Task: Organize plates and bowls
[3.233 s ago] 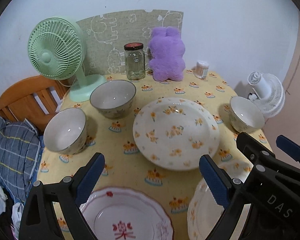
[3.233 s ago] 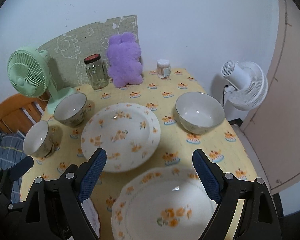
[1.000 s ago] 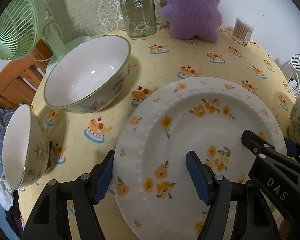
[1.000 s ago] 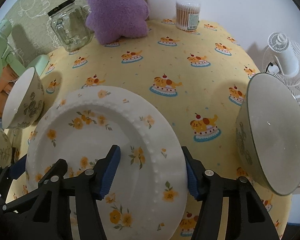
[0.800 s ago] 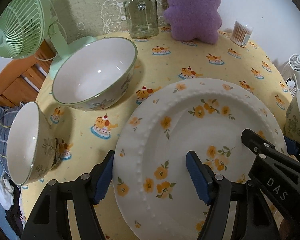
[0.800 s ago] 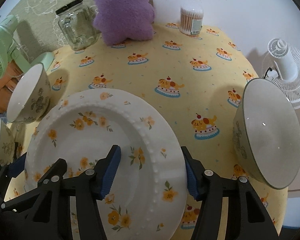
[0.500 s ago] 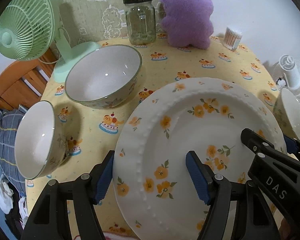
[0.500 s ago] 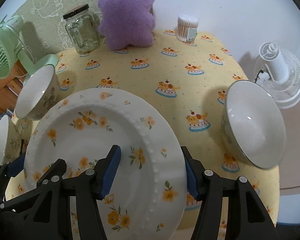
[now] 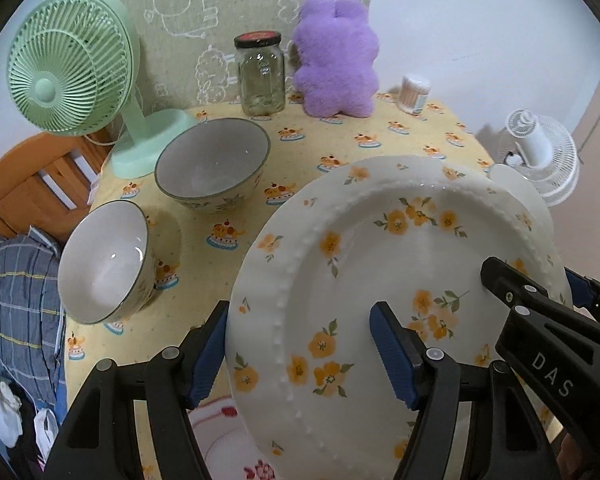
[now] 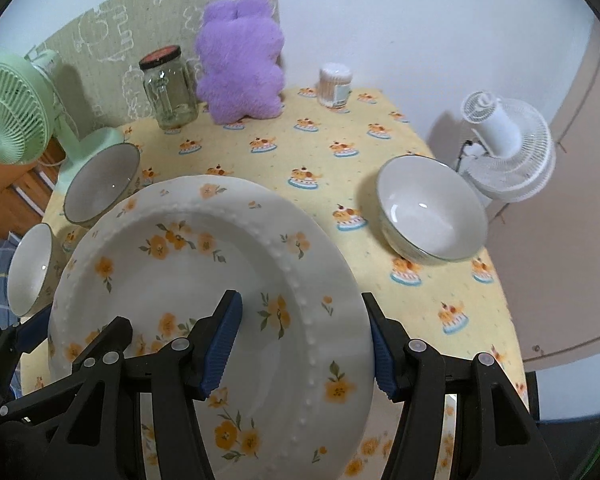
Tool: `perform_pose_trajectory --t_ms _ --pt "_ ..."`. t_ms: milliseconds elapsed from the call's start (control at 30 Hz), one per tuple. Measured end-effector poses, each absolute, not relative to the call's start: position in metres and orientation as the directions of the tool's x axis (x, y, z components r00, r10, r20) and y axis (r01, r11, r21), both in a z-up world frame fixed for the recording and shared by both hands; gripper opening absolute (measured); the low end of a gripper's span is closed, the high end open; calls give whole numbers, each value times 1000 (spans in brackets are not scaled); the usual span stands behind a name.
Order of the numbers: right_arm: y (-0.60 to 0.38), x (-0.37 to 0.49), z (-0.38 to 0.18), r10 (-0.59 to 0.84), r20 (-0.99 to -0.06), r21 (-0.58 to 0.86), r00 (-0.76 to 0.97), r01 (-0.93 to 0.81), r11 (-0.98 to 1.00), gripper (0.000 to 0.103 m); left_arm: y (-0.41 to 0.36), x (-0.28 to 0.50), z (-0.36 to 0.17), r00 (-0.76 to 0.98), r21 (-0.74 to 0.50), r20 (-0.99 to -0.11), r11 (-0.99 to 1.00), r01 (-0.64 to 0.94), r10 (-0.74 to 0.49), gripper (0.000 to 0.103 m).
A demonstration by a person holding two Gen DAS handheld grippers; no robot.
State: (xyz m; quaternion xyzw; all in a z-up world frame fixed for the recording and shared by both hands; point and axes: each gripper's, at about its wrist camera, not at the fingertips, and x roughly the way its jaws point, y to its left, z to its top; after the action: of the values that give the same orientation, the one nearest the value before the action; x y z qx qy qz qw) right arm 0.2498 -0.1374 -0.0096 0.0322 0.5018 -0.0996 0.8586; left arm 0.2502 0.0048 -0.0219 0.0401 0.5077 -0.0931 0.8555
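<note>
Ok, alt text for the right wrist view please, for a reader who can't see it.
Two grippers hold a white plate with orange flowers above a yellow tablecloth: the right gripper clamps its right rim, the left gripper its left rim. Three bowls stand around it; behind are a glass jar, purple plush toy and green fan.

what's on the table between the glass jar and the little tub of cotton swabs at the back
The purple plush toy stands between the glass jar and the tub of cotton swabs, along the table's back edge. Both wrist views show it.

"das" – right hand-held gripper [image 9: 580, 304]
</note>
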Motion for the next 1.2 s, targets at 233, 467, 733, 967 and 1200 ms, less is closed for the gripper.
perform_pose_trajectory --t_ms 233,467,733,967,1200 --pt "-140 205 6 -156 -860 -35 486 249 968 62 -2 216 -11 469 -19 -873 969 245 -135 70" --pt "-158 168 6 -163 -859 -39 485 256 966 62 -23 182 -15 462 -29 -875 969 245 -143 70" --pt "-199 138 -6 -124 -870 -27 477 205 978 62 -65 150 -24 447 -31 -887 981 190 -115 69" --pt "-237 124 -22 -99 -886 -41 452 136 990 62 -99 130 -36 445 -42 -890 990 132 -97 69" --pt "-263 120 -39 -96 -896 -61 434 94 994 62 -120 119 -62 393 -80 -913 993 82 -106 69"
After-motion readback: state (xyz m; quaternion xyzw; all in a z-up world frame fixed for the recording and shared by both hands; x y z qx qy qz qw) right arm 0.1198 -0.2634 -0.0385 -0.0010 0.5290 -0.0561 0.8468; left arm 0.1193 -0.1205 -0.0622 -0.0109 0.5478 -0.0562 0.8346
